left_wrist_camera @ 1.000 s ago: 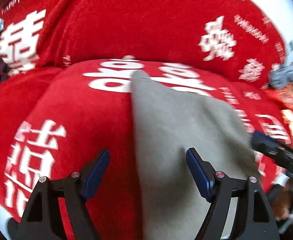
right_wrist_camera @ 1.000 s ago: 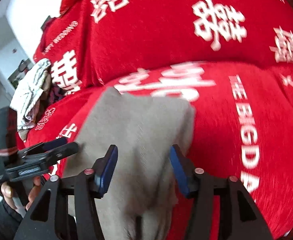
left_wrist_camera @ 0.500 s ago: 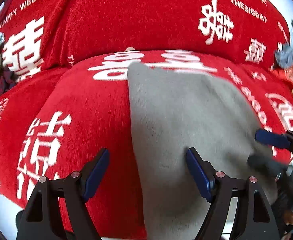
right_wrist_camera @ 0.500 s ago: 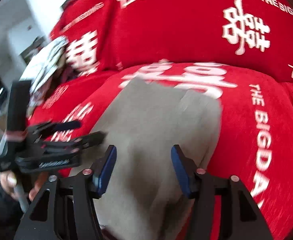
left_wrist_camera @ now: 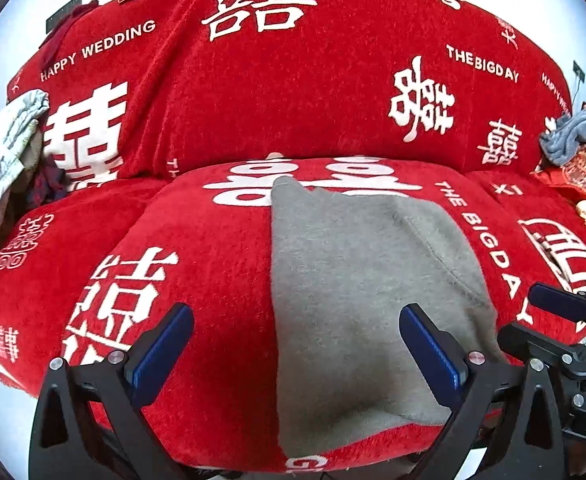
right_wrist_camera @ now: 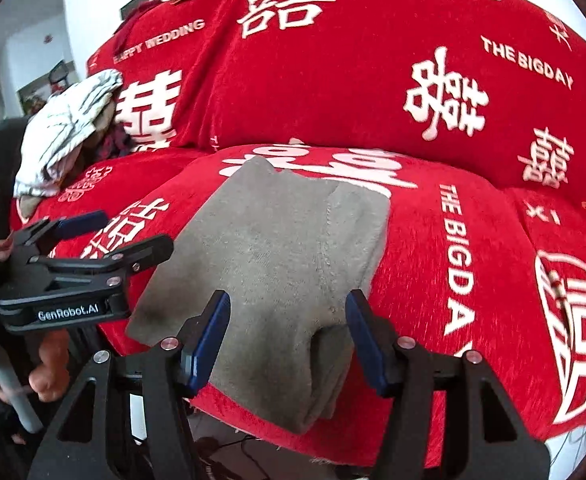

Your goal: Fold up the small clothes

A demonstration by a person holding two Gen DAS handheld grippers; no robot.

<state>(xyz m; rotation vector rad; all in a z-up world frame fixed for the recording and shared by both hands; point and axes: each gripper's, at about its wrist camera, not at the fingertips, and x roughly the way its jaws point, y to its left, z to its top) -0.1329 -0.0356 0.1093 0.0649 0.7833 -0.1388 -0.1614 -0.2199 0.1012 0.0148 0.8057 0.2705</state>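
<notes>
Your left gripper (left_wrist_camera: 295,350) hangs with its jaws spread wide and nothing between them; its blue pads (left_wrist_camera: 429,354) straddle the near left edge of the grey garment (left_wrist_camera: 357,280). That garment lies flat on the seat cushion of the red sofa cover (left_wrist_camera: 253,80), at the centre of the left wrist view, its far corner pointing toward 12 o'clock and a stitched seam running along its side at 2 o'clock.

Your right gripper (right_wrist_camera: 287,340) is likewise released and holds nothing; its jaws stand apart over the garment's near end, where the cloth droops over the cushion front at 6 o'clock. In the right wrist view the left gripper appears at 9 o'clock, beside the garment's left edge, with your hand (right_wrist_camera: 49,368) on its handle below.

A white striped cloth (right_wrist_camera: 67,128) is heaped at 10 o'clock against the backrest, well apart from the garment. A blue-grey cloth (left_wrist_camera: 577,138) sits at 3 o'clock in the left wrist view, on the sofa's far end.
</notes>
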